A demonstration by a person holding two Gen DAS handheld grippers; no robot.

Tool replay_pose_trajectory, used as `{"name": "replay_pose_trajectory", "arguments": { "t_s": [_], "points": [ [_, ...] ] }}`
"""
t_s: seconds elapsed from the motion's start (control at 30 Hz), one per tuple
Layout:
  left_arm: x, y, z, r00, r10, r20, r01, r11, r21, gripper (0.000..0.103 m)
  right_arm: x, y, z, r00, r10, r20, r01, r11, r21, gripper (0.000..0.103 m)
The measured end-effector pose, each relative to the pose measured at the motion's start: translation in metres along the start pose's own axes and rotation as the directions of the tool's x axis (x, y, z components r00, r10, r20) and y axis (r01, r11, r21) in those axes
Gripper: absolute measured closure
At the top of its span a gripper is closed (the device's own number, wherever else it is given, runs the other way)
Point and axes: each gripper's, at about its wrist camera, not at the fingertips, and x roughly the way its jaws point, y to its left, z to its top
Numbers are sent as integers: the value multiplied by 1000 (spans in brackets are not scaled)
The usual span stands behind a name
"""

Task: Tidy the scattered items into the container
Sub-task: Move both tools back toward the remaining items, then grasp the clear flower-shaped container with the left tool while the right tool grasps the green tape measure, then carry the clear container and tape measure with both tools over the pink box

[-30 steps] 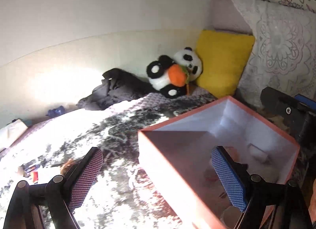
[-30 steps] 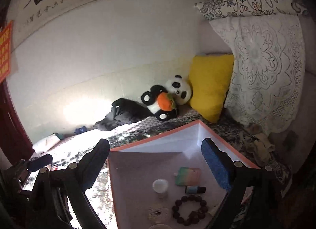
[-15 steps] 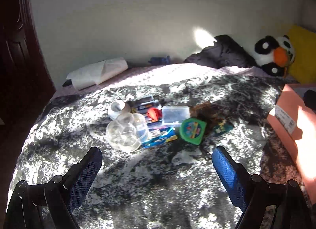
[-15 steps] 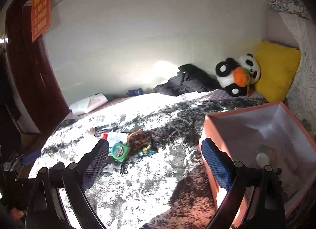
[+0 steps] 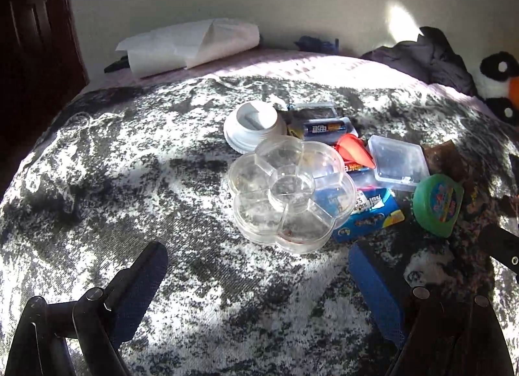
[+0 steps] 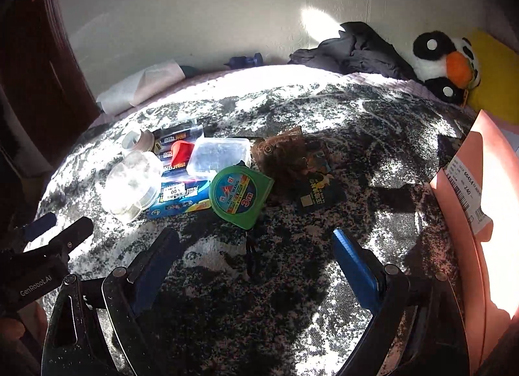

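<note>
Clear plastic everywhere in the pile: flower tray [image 5: 292, 192] overlapping a blue pack [image 5: 366, 213], square case [image 5: 397, 162] just beside, white lid [image 5: 251, 124] behind. Green tape [image 6: 240, 194] at the near edge, brown toy [image 6: 285, 157] and dark card [image 6: 316, 192] to its right, all on the bed [image 6: 324, 278]. Pink box [image 6: 470, 200] well apart, at the far right.

Left gripper [image 5: 256, 282] short of the tray, jaws wide apart, holding nothing. Right gripper [image 6: 256, 252] short of the tape, jaws likewise apart and empty.

Risks, as judged: slick, glaring tray likely to slip or tip from a pinch on its thin rim; items stacked and touching, so lifting one may drag or scatter neighbours; soft bedding giving way under a downward press; two grippers close together over one pile, liable to collide.

Against half a second back: both views closer to the pile, lower, tray and tape much larger; box mostly out of the right view, gone from the left.
</note>
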Motion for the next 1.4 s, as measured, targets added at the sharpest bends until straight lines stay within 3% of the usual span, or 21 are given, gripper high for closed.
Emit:
{"name": "replay_pose_trajectory", "arguments": {
  "t_s": [0.17, 0.5, 0.53, 0.57, 0.6, 0.7, 0.97, 1.4],
  "points": [
    [35, -17, 11, 999, -43, -27, 44, 998, 46, 9, 32, 4, 10, 999, -31, -26, 30, 999, -33, 6],
    [84, -21, 25, 995, -87, -42, 87, 996, -7, 6, 77, -2, 23, 997, -35, -75, 33, 999, -37, 6],
    [83, -22, 26, 996, -83, -36, 83, 997, -5, 6, 79, -3, 24, 997, -23, -75, 21, 999, -27, 8],
    [81, -22, 27, 995, -92, -24, 92, 996, -5, 6, 80, -3, 25, 998, 2, -70, -3, 1000, -21, 26],
    [78, -20, 28, 994, -108, -10, 108, 994, -9, 6, 81, 0, 26, 997, 21, -72, -23, 999, -30, 35],
    [70, -13, 28, 996, -86, 12, 87, 996, -20, 6, 77, 6, 22, 999, -15, -51, 11, 997, -78, 36],
    [3, -7, 29, 997, -34, 72, 34, 999, -1, 6, 39, 6, 8, 996, 41, -74, -45, 997, -56, 37],
    [-148, -45, -8, 985, -43, 168, 37, 998, 41, 6, -124, 3, -28, 985, 159, 73, -149, 981, -128, 37]
  ]
}}
